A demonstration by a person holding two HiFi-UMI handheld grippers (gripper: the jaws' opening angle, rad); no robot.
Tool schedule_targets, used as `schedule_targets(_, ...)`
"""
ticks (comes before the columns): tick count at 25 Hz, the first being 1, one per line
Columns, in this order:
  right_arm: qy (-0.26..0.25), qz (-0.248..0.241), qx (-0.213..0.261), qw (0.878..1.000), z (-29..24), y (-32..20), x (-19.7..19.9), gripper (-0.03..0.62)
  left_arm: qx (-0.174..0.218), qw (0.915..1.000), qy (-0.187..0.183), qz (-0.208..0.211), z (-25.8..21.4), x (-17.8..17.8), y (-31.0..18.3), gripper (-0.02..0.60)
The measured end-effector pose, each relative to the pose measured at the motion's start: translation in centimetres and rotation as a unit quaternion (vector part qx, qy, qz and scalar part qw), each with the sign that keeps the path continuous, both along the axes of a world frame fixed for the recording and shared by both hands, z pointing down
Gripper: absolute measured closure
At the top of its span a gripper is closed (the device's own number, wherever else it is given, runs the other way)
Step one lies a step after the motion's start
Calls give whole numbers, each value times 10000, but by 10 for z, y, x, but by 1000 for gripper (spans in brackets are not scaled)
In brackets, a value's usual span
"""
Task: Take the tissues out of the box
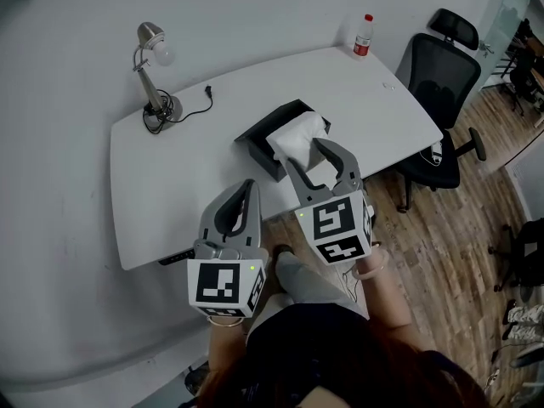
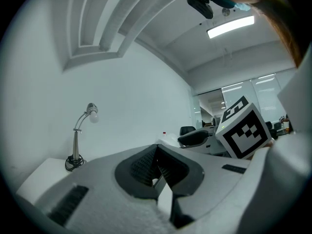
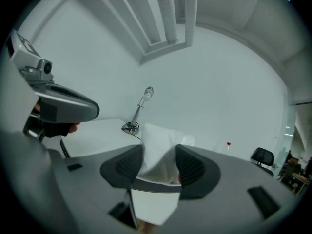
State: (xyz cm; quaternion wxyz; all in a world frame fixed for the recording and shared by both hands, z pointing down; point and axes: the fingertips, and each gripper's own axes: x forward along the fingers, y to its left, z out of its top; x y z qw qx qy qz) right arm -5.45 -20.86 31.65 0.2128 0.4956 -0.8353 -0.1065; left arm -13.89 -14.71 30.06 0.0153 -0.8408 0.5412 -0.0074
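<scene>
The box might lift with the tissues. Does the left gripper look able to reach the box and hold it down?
Probably yes: the left gripper is empty, jaws together, with only bare table between it and the box; the right gripper grips the tissues further right.

My left gripper point(image 1: 248, 190) hangs back near my body, jaws pressed together and empty. My right gripper point(image 1: 315, 161) reaches ahead of it, jaws clamped on a tissue point(image 1: 296, 136).
</scene>
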Motion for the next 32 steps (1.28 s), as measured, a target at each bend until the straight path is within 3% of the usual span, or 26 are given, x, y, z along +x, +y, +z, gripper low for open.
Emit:
schedule_targets(16, -414, -13, 555, 9976, -28, 42, 10, 370, 120, 9998, 82, 96, -10, 15, 23, 557)
schedule_targets(32, -779, -240, 673, 9944, -40, 77, 53, 372, 144, 9996, -1, -230, -19, 51, 49, 557)
